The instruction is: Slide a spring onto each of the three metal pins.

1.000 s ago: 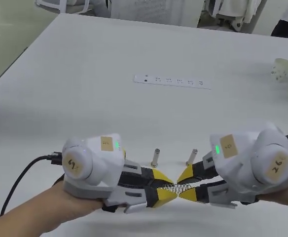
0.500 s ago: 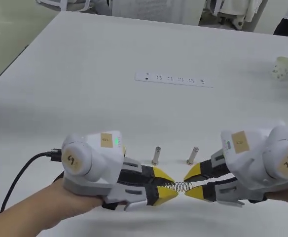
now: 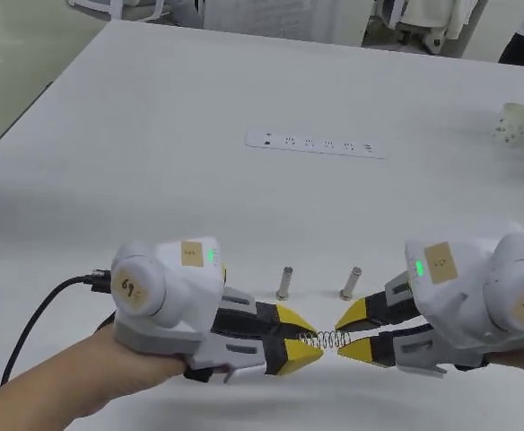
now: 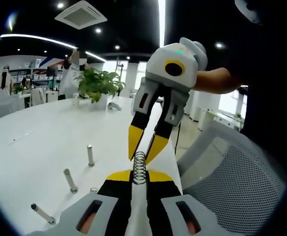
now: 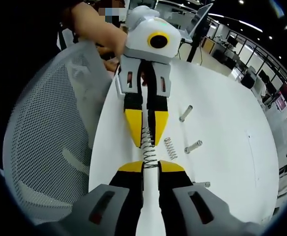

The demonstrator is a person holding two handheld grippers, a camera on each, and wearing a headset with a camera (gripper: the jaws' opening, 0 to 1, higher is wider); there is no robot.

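Left tongs [image 3: 316, 342] pinch narrowly one end of the small steel coil spring [image 3: 327, 339], held above the near edge of the white worktop [image 3: 154, 162]; right tongs [image 3: 338, 338] pinch its other end (both look closed on it). I would free one end, then lower the coil straight over a short upright metal pin [image 3: 284, 282] just beyond.

A white table [image 3: 154, 135] carries a power strip [image 3: 316, 144], beside a grey mesh chair [image 5: 45, 123].
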